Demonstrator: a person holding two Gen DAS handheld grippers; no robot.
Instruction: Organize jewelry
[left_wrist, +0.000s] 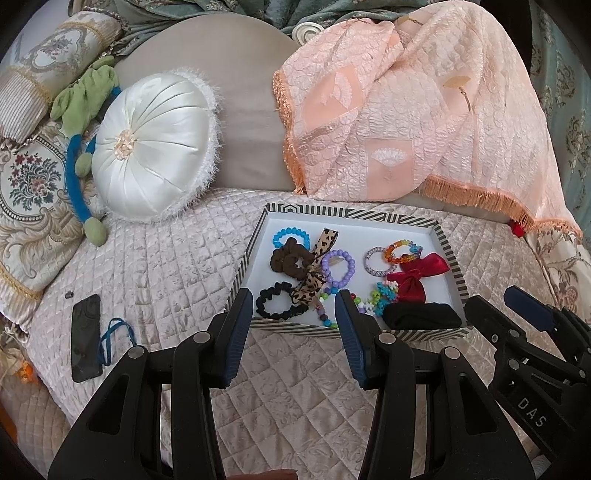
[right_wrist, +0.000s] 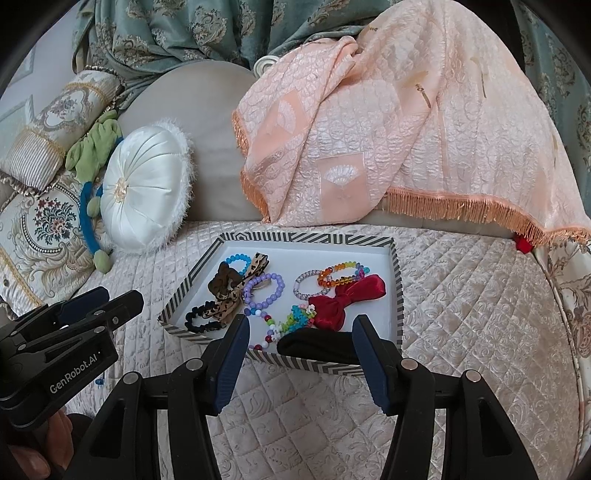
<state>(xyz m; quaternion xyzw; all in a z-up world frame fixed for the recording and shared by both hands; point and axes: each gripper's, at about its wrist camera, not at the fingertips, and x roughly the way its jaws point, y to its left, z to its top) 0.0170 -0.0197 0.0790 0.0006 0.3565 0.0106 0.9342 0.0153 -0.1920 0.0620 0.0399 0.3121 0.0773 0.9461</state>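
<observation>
A striped-rim white tray (left_wrist: 448, 243) (right_wrist: 398, 280) lies on the quilted bed and holds bead bracelets, scrunchies and bows: a purple bead bracelet (left_wrist: 338, 267) (right_wrist: 263, 291), a red satin bow (left_wrist: 417, 277) (right_wrist: 343, 301), a leopard ribbon (left_wrist: 314, 273) (right_wrist: 231, 295), a black scrunchie (left_wrist: 275, 301) (right_wrist: 203, 317) and a black band (left_wrist: 421, 315) (right_wrist: 317, 345). My left gripper (left_wrist: 295, 306) is open and empty above the tray's near edge. My right gripper (right_wrist: 301, 332) is open and empty over the same edge, to the right of the left one.
A black phone (left_wrist: 86, 338) and a blue cord loop (left_wrist: 116, 341) lie on the quilt left of the tray. A round white cushion (left_wrist: 155, 147) (right_wrist: 142, 199), floral pillows and a peach fringed blanket (left_wrist: 406, 110) (right_wrist: 406, 140) stand behind it.
</observation>
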